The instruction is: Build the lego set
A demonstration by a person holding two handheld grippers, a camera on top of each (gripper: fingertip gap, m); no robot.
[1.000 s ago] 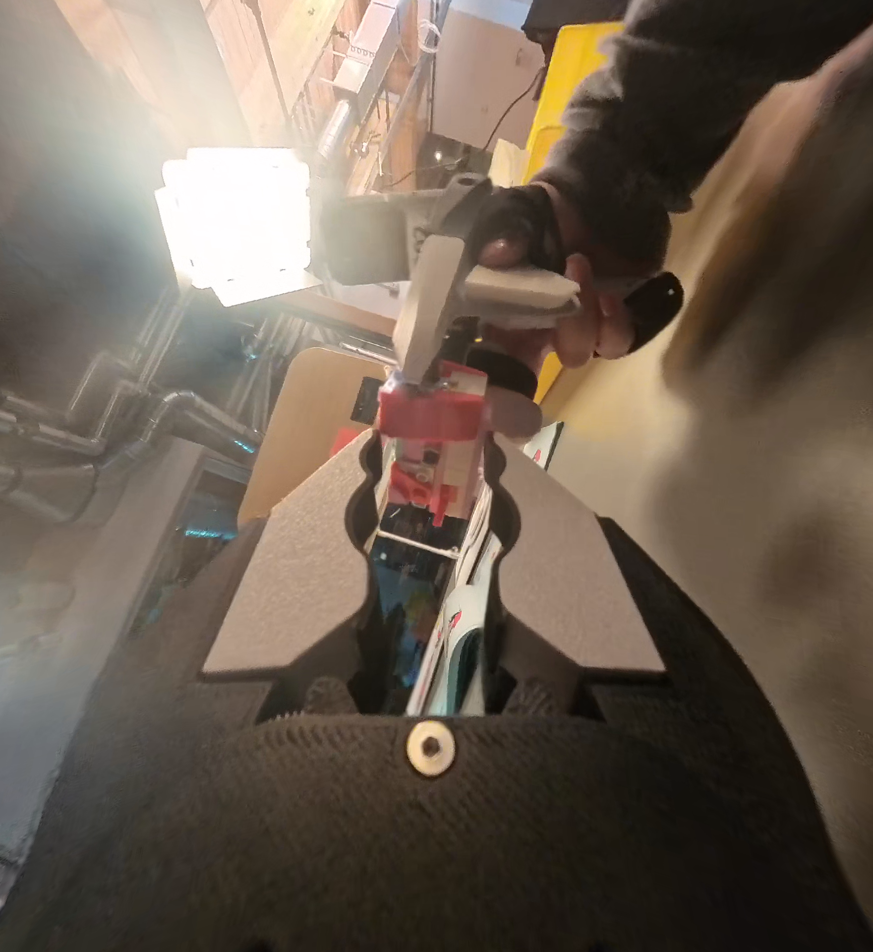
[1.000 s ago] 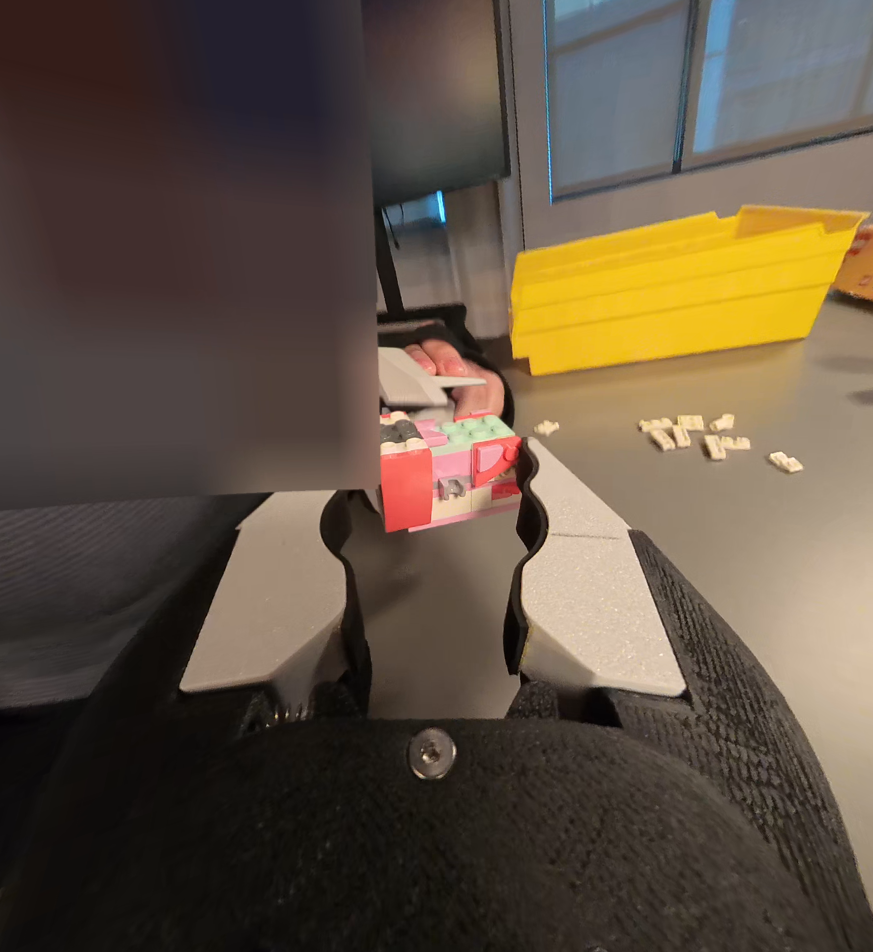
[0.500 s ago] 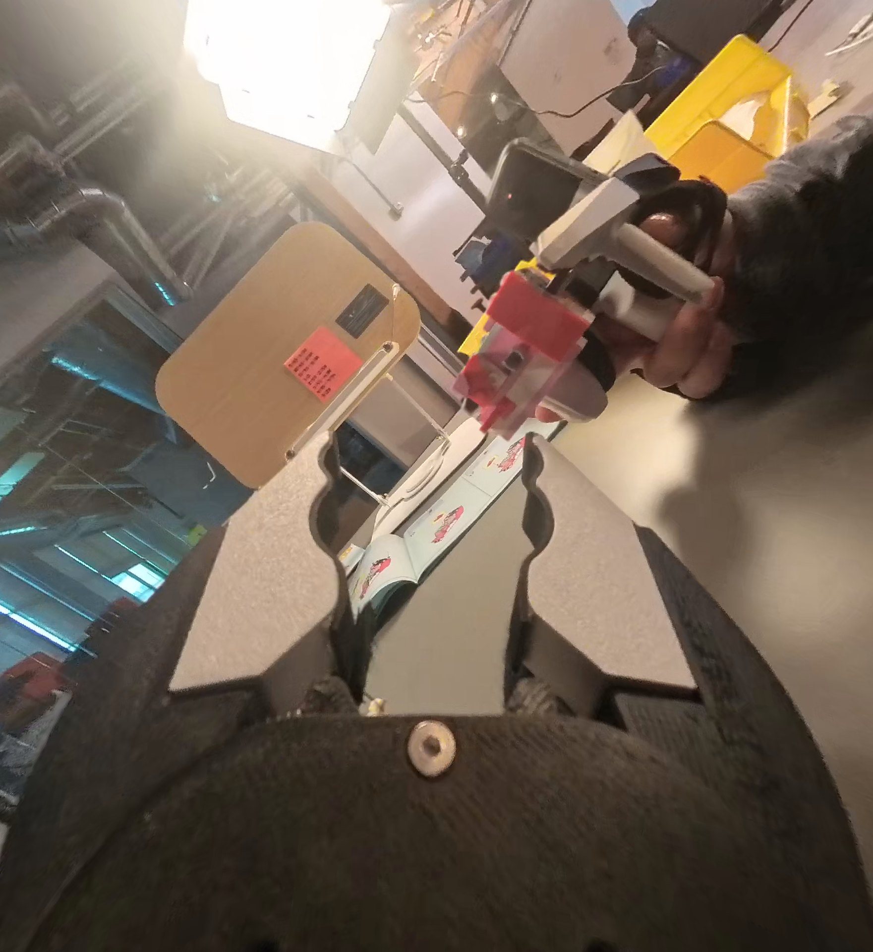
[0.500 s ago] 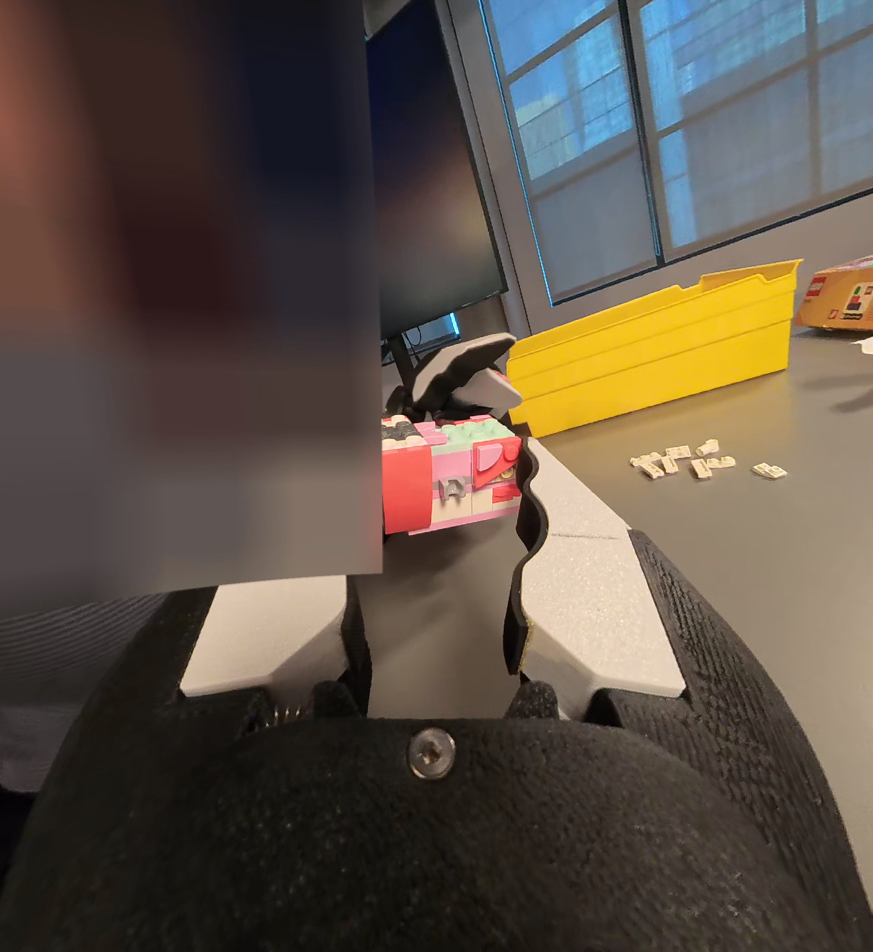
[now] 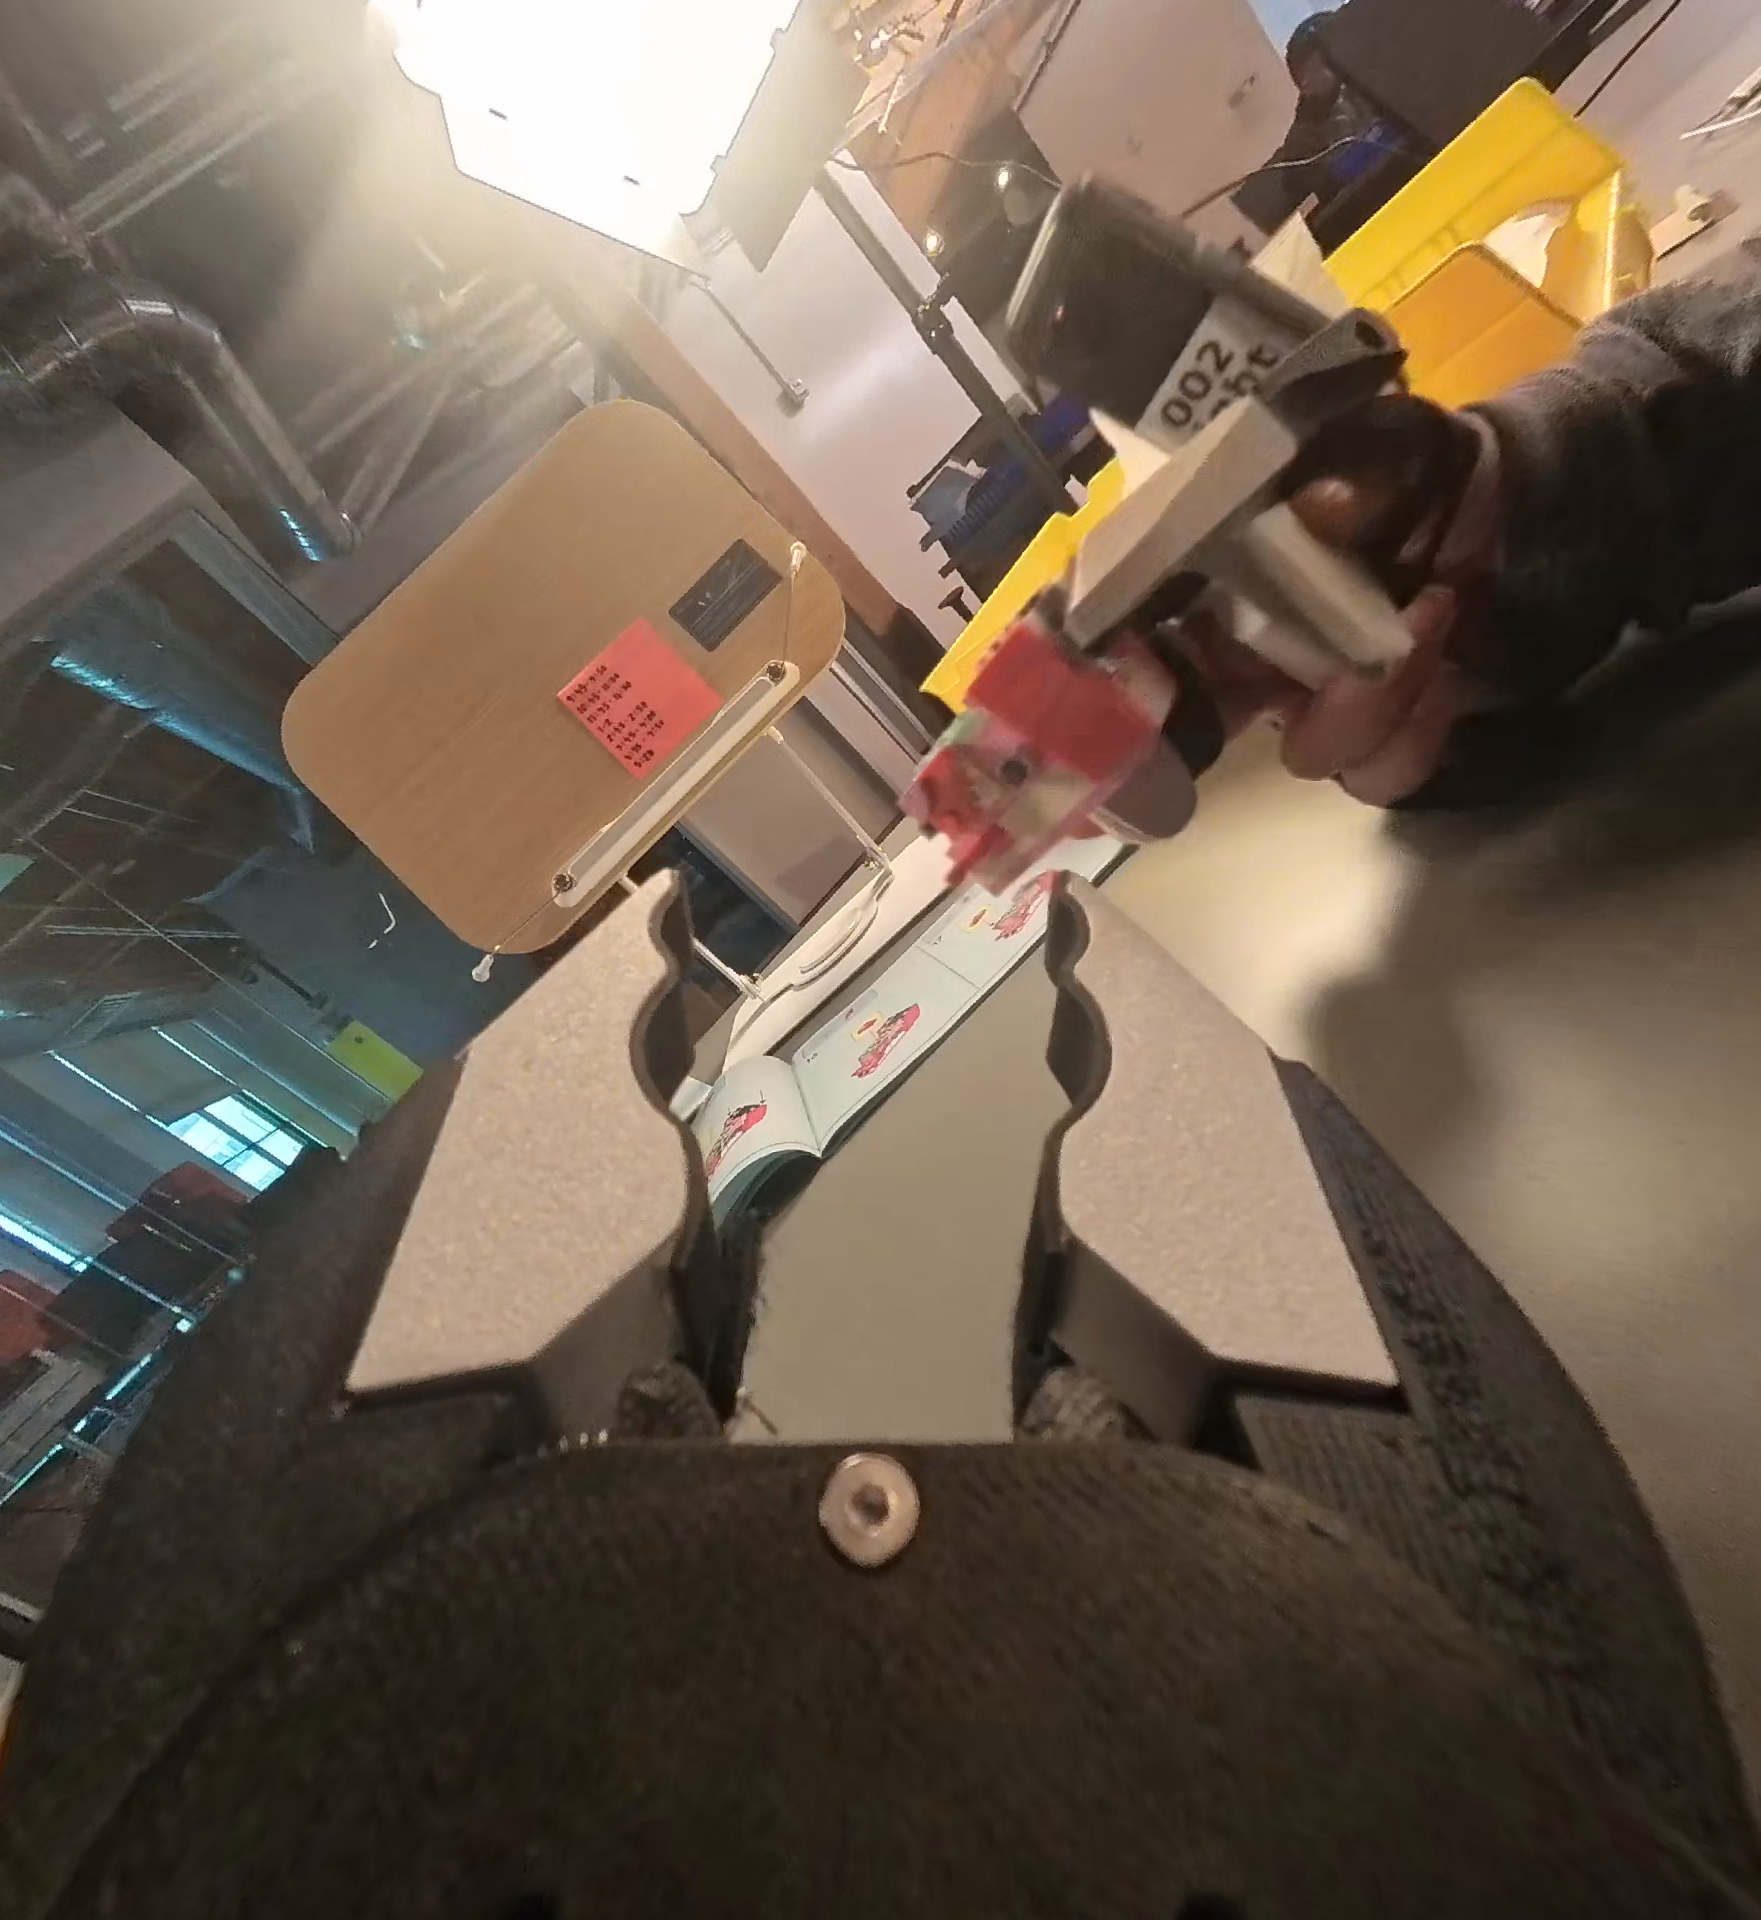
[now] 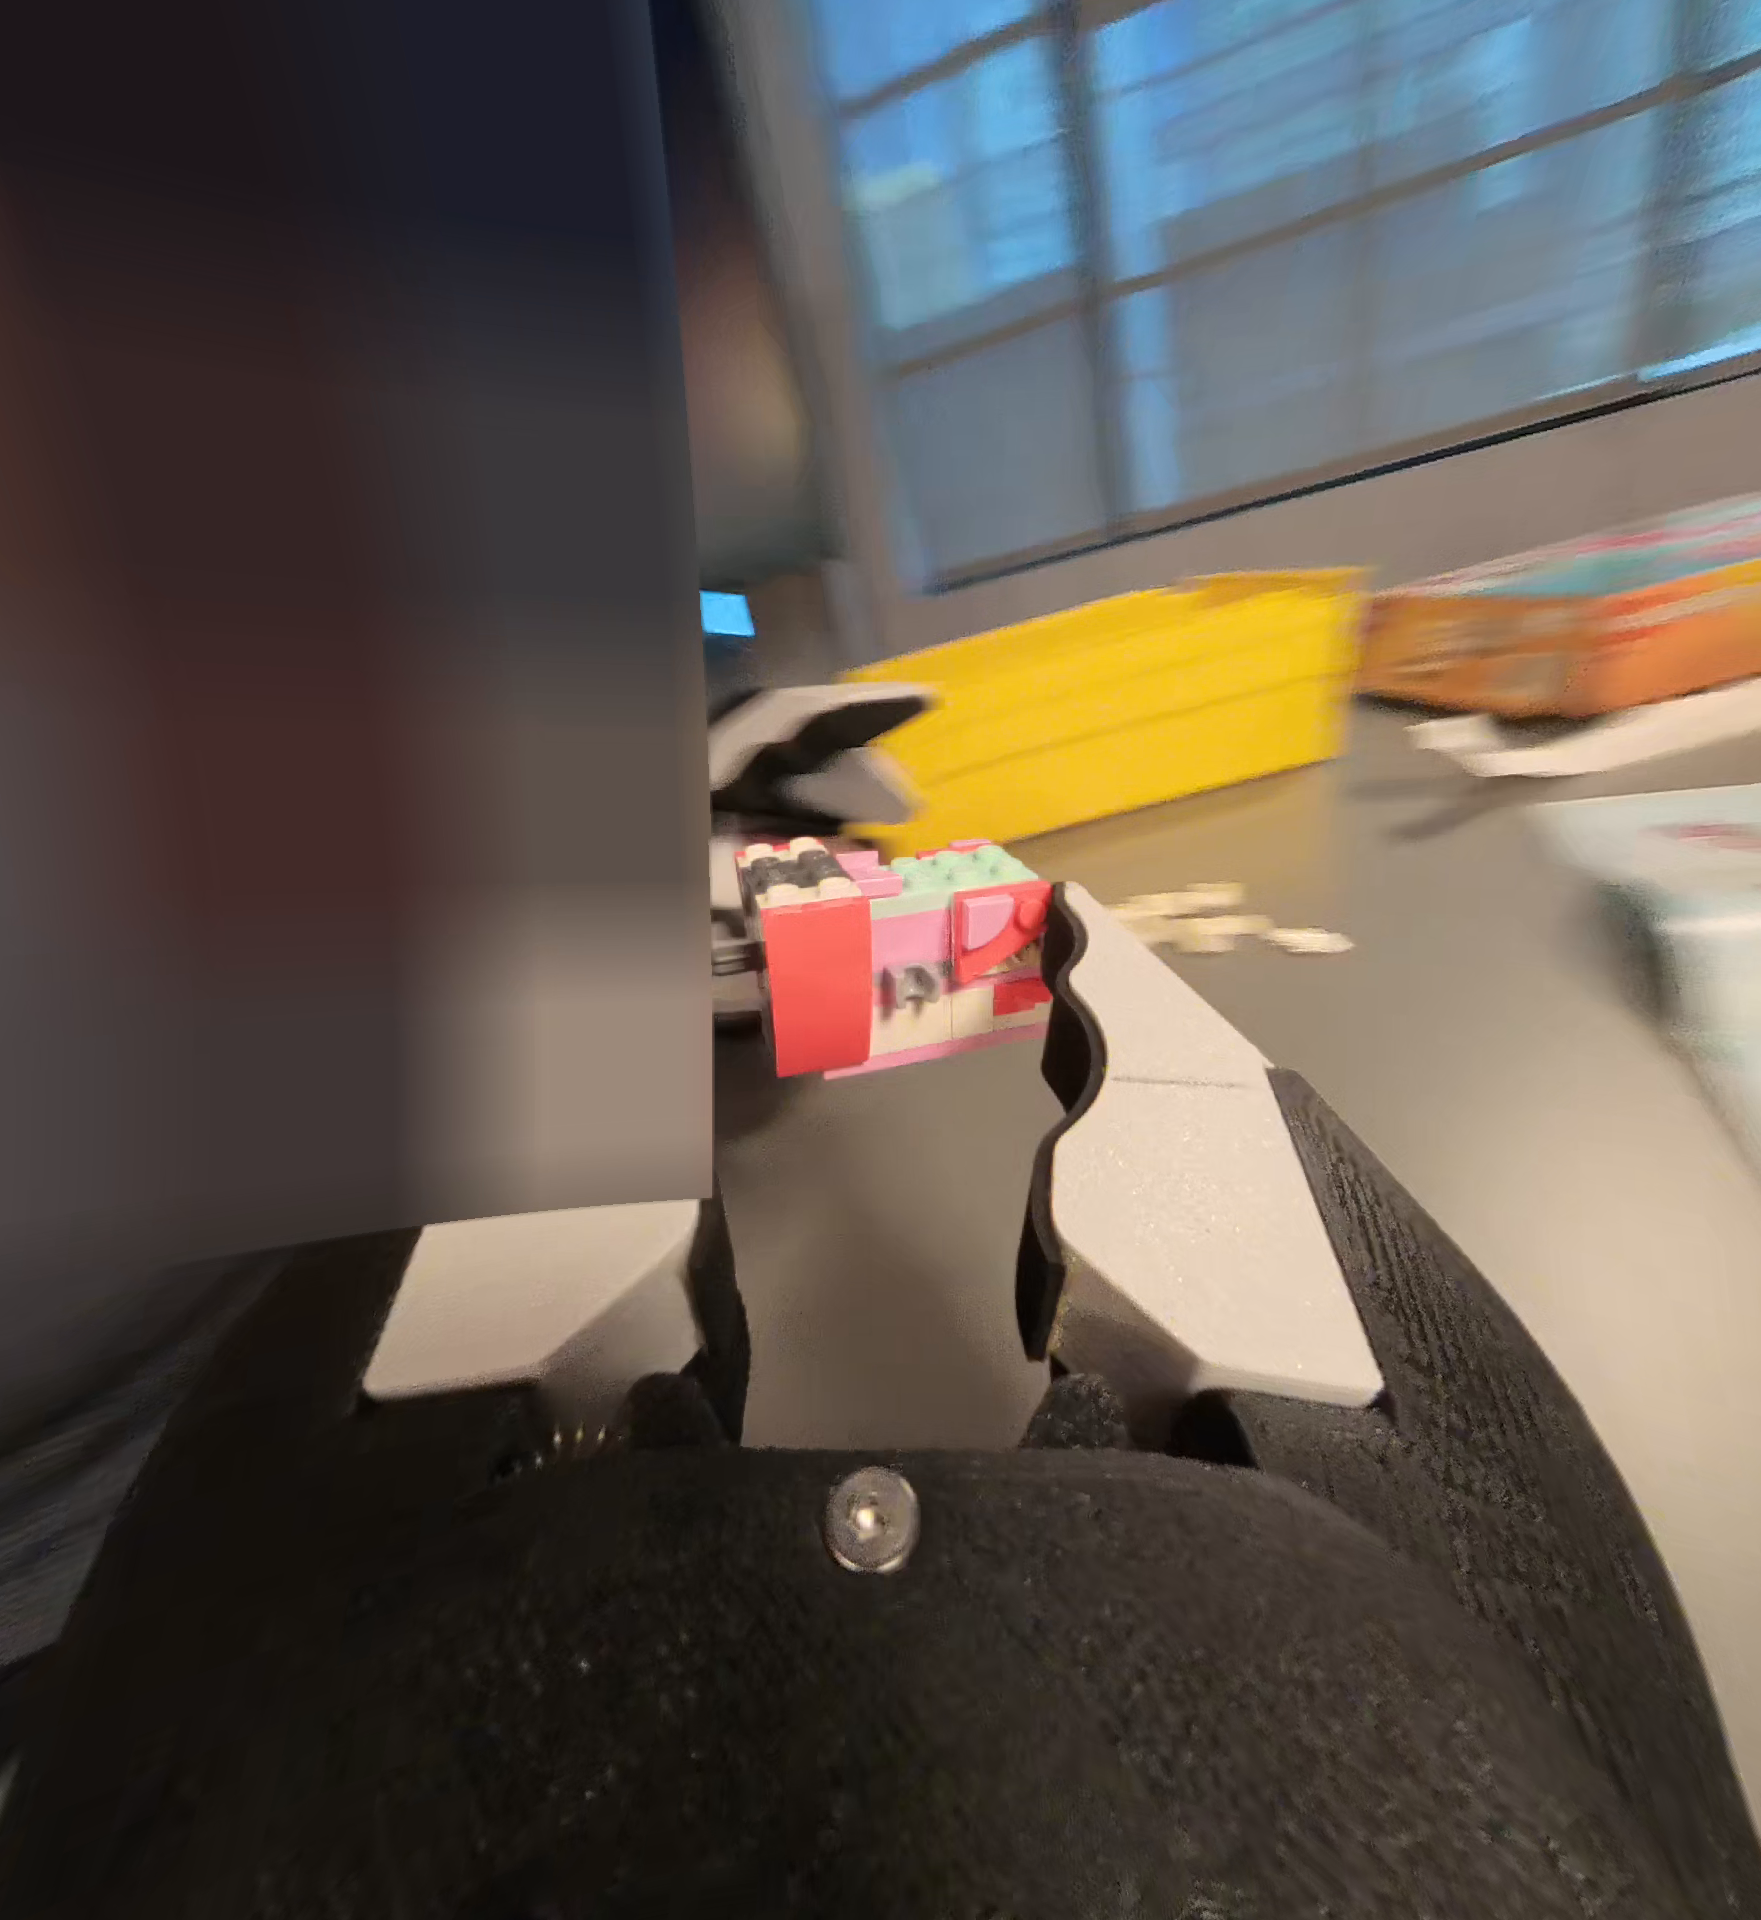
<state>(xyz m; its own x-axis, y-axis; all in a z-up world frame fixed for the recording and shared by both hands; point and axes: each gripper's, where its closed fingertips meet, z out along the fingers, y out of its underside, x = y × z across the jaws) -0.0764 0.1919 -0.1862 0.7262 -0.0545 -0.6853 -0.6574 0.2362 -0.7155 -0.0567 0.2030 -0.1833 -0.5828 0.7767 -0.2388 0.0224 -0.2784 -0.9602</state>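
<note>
My right gripper [image 6: 897, 935] is shut on a small brick model [image 6: 907, 966] of red, pink, mint and cream bricks, held above the grey table [image 6: 1375, 1091]. Its right finger [image 6: 1094, 997] presses the model's side; its left finger is hidden by a blurred patch. In the left wrist view the right gripper [image 5: 1115, 717] clamps the same model [image 5: 1032, 769], in a person's hand [image 5: 1375, 717]. My left gripper [image 5: 865, 935] is open and empty, low over the table, with the model beyond and above its fingertips. It also shows behind the model in the right wrist view [image 6: 855, 753].
A yellow bin [image 6: 1115, 707], an orange box [image 6: 1603, 634] and several small pale pieces [image 6: 1219, 925] lie on the table beyond the model. An open booklet [image 5: 855, 1049] lies ahead of the left gripper, below a wooden board [image 5: 502, 675] with a pink note. More yellow bins [image 5: 1478, 260] stand behind.
My left gripper opened a little and drew back from the model, which was at its fingertips a second ago. The model stayed in my right gripper, whose view is swinging sideways.
</note>
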